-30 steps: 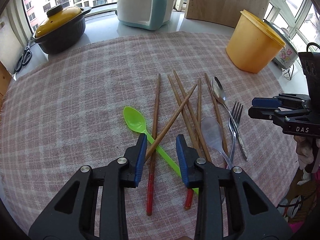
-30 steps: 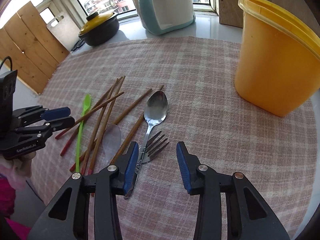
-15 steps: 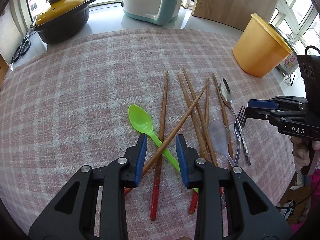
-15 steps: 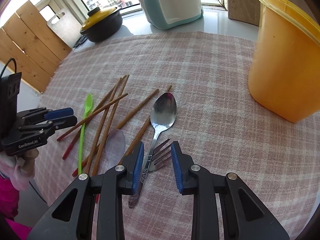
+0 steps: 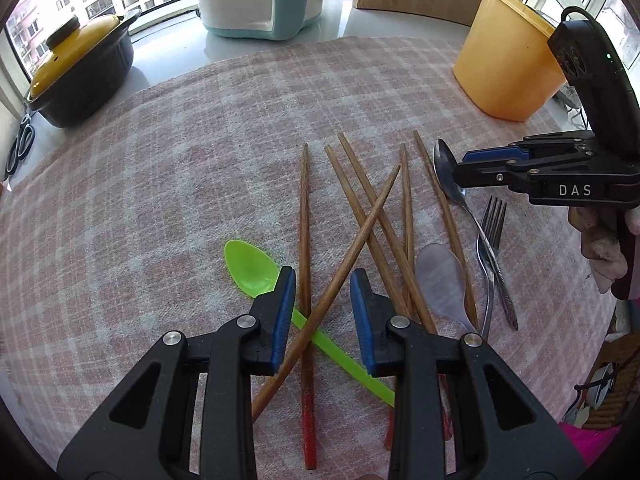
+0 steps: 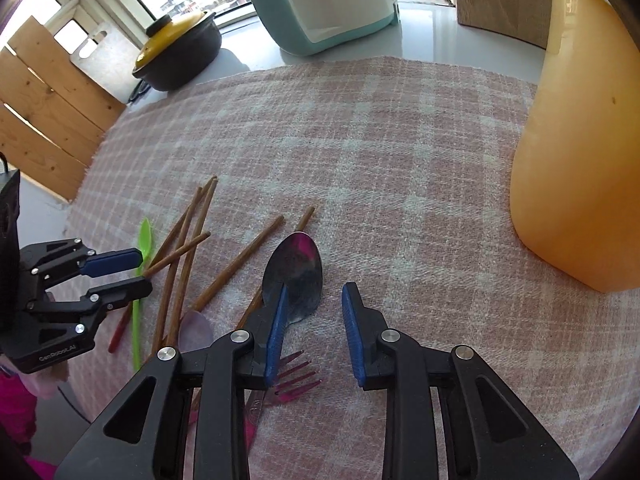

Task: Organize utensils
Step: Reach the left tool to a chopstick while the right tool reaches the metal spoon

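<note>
Left tool (image 5: 322,294) open, empty, straddling crossed wooden chopsticks (image 5: 362,236) beside green spoon (image 5: 251,266) on checked cloth (image 5: 160,200), right tool (image 6: 313,322) open, empty, over metal spoon (image 6: 298,276) and fork (image 6: 294,376), yellow container (image 6: 580,160) far right.

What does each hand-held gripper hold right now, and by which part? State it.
Nothing is held. The left hand-held gripper is open above the crossed chopsticks and green spoon; the right hand-held gripper is open over the metal spoon.
</note>
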Demonstrator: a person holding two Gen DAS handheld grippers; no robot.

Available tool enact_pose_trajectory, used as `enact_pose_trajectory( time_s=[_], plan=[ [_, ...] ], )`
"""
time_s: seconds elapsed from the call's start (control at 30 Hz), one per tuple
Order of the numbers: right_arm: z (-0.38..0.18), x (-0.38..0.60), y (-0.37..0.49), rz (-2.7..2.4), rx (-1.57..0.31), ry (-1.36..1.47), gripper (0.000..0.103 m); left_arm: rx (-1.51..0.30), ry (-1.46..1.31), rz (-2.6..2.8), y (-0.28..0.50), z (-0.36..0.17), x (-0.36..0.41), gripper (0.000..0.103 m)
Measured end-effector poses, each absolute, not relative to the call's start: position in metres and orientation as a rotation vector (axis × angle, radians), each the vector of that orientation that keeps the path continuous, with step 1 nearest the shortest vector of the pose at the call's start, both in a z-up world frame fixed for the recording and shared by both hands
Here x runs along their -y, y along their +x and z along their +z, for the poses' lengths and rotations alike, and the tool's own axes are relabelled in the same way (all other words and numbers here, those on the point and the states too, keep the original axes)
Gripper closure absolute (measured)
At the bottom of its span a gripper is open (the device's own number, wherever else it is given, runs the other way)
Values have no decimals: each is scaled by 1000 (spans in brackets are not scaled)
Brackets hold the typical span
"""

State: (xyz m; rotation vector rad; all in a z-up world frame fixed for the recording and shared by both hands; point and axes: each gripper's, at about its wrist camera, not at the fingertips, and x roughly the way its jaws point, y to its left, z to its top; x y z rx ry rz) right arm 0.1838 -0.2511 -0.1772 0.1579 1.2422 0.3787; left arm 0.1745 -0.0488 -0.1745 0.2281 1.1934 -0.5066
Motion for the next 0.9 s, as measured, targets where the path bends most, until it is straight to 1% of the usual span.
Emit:
enact_pose_trajectory(
  time_s=[0.2, 0.4, 0.53, 0.63, 0.67, 0.73, 0.77, 0.9],
  plan=[
    [-179, 248, 191, 416, -1238, 151, 77, -1206, 263, -517, 181, -181, 56, 75],
    [-178, 245, 195, 427, -1235, 126, 76, -1215, 268, -521, 186, -189, 58, 83],
    [-178, 239, 195, 430, -1234, 105, 76, -1215, 260, -515, 189, -191, 60, 90],
    [-177, 234, 194, 432, -1230, 66, 76, -1215, 243, -512, 191, -191, 59, 92],
    [-177, 232, 194, 430, -1229, 50, 77, -1213, 243, -510, 190, -191, 58, 95],
    [-177, 229, 194, 419, -1230, 32, 86, -1212, 235, -506, 191, -191, 58, 97],
    [-177, 229, 194, 417, -1229, 34, 86, -1211, 231, -506, 190, -190, 57, 98],
    [-173, 229, 193, 428, -1229, 46, 94, -1204, 225, -506, 189, -187, 55, 98]
  ],
)
